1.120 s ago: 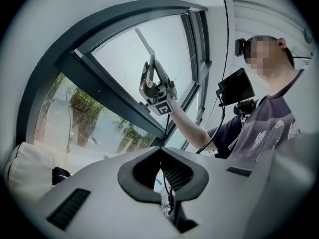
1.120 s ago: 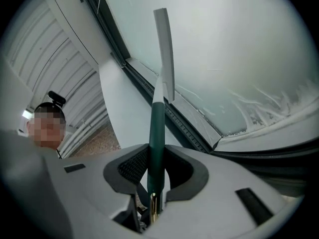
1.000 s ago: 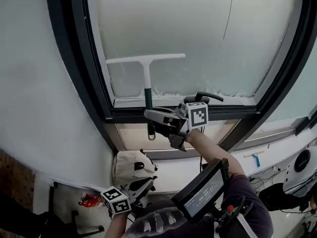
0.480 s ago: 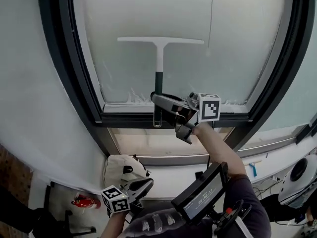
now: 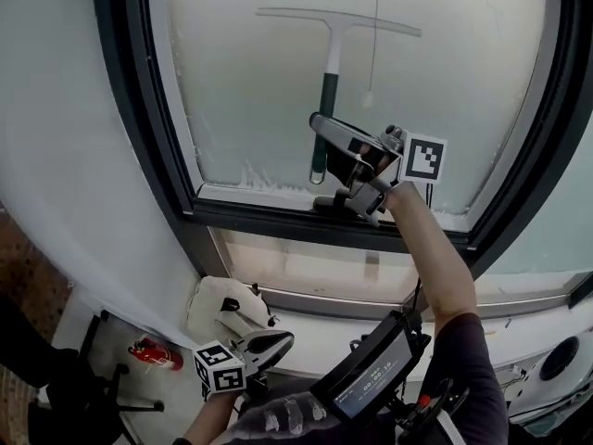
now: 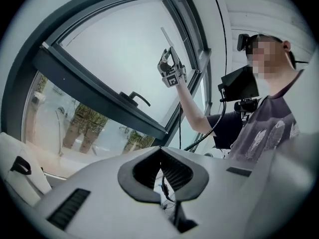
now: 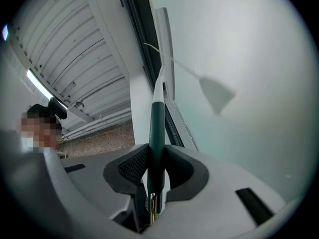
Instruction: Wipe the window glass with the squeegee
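Head view: right claw [image 5: 326, 151] grips the squeegee [image 5: 330, 82] by its handle, blade high on the window glass [image 5: 454, 91]; left claw [image 5: 269, 343] hangs low.
Left gripper view: jaws together, empty.
Right gripper view: handle pinched near its end. Risk: the blade twists and streaks.

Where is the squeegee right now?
In the head view the squeegee is upper centre, blade against the window glass, its dark handle clamped in the jaws of the right gripper, above the lower frame.
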### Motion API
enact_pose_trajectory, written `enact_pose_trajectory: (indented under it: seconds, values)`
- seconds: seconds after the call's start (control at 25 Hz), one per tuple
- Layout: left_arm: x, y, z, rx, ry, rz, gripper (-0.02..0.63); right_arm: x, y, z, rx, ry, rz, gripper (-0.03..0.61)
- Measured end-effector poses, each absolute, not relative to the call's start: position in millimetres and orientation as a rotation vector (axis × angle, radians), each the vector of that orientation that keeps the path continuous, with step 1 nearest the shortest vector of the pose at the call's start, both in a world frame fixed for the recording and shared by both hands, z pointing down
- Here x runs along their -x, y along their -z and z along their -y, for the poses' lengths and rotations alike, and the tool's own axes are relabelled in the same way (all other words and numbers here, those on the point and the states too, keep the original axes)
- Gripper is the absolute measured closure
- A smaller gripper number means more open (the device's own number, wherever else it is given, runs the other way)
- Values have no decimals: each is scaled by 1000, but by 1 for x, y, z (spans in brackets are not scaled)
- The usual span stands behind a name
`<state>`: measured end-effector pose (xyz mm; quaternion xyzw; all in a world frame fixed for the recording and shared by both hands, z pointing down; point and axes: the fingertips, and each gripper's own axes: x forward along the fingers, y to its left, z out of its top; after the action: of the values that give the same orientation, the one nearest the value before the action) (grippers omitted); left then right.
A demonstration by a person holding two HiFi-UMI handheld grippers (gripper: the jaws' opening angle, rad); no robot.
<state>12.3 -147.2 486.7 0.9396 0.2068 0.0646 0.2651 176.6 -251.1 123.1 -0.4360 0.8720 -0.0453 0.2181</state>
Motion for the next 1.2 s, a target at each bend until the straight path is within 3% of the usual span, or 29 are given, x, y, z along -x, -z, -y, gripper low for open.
enact_pose_trajectory:
  seconds: [0.6, 1.2]
  values:
    - [-29, -464, 112, -2542, -195, -491, 607, -216, -26, 242, 1173, 104, -2440, 482]
    - [-38, -452, 166, -2528, -186, -669, 607, -231, -24, 262, 1244, 133, -2367, 482]
